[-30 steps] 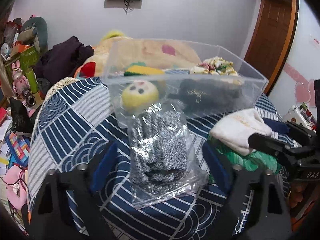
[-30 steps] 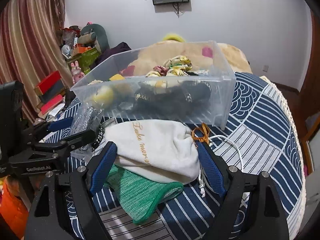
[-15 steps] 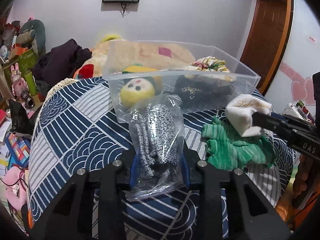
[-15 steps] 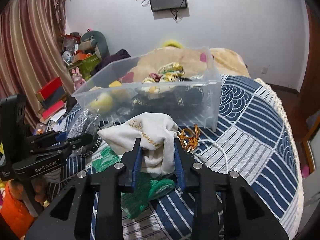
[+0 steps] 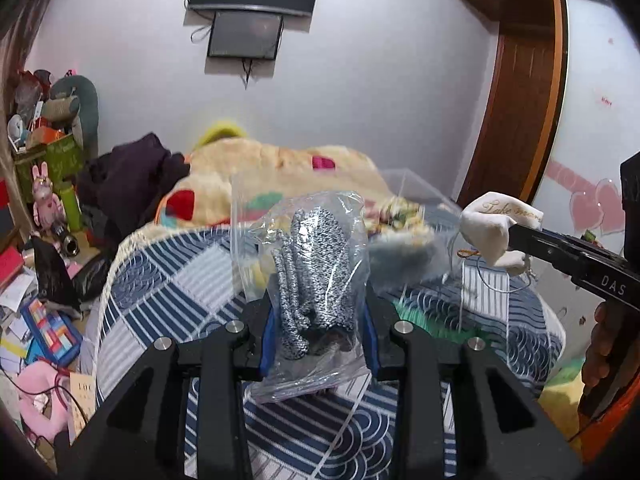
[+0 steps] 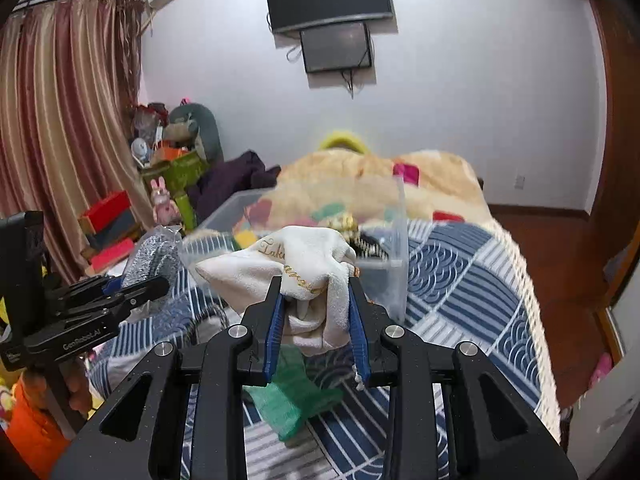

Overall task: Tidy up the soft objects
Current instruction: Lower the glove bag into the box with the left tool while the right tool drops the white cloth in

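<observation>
**Both grippers loaded, bin half lost in blur**

We cannot make out much of the clear plastic bin (image 5: 416, 216): in the left wrist view its walls smear into streaks, and its contents are only a patch of patterned fabric and a dark mass. The right wrist view gives its far corner (image 6: 396, 216) more sharply, yet the cream pouch covers most of the near wall.

The left gripper (image 5: 318, 328) has its blue pads pressed against a clear plastic bag of grey knit gloves (image 5: 316, 276), lifted off the blue patterned bedspread (image 5: 168, 288). The bag's bottom edge sags below the fingers and hides part of the cloth. From the right wrist camera we see that same gripper (image 6: 132, 288) side on at the left edge, with only the crinkled top of the bag (image 6: 154, 254) showing.

The right gripper (image 6: 316, 320) is closed tightly on the cream drawstring pouch (image 6: 308, 268) with gold script, which bulges above the pads just in front of the bin. The left wrist view shows this pouch (image 5: 492, 228) from the side, raised in the air, its cord dangling.

The green knit glove (image 6: 296, 404) lies on the bedspread beneath the right gripper; in the left wrist view we catch only a green sliver (image 5: 420, 312) through the bin wall
</observation>
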A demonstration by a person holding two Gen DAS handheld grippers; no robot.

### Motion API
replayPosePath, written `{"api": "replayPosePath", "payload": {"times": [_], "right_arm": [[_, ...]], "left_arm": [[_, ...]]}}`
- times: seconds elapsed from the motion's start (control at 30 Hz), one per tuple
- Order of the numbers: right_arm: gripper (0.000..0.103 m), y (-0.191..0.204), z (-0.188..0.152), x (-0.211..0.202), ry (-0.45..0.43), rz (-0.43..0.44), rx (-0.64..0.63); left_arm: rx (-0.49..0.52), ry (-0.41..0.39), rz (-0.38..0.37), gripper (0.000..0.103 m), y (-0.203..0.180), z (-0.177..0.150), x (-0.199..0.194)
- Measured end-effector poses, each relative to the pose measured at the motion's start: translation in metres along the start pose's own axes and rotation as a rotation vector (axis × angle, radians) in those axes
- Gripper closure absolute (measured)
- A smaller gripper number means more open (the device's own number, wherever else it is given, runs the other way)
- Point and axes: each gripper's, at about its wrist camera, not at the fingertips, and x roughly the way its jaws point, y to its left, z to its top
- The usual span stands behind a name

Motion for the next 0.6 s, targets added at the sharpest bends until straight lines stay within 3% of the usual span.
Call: {"api": "replayPosePath", "payload": {"times": [0.3, 0.6], "right_arm": [[0.076, 0.008, 0.032, 0.005, -0.097, -0.026, -0.031], [0.076, 0.014, 0.044, 0.047, -0.055, -0.040, -0.037]], "left_arm": [[0.008, -0.054, 0.005, 0.069, 0.001, 0.037, 0.009], [-0.004, -0.030, 0.023, 0.069, 0.004, 0.056, 0.045]]}}
